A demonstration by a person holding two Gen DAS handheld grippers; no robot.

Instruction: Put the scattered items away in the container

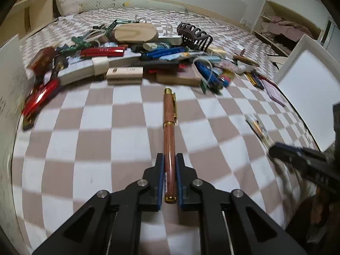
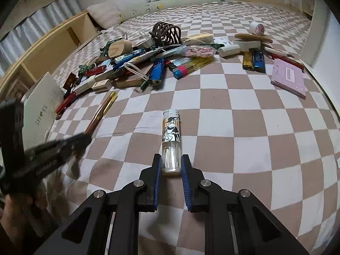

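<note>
While my left tool (image 1: pixel 170 159) clamps a wooden pen (image 1: pixel 169 140) above the checkered bed (image 1: pixel 85 127), my right tool (image 2: pixel 171 159) grips a clear lighter (image 2: pixel 171 142) before the pile (image 2: pixel 138 59).

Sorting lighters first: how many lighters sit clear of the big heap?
3. A clear picture-printed plastic lighter in the right tongs; a gold metallic lighter and a glossy blue lighter side by side near the pink notepad. The heap may hide more.

A brown wooden pen (image 1: pixel 169 140) with gold trim and a clear picture-labelled lighter (image 2: pixel 171 142), both lengthwise.
</note>
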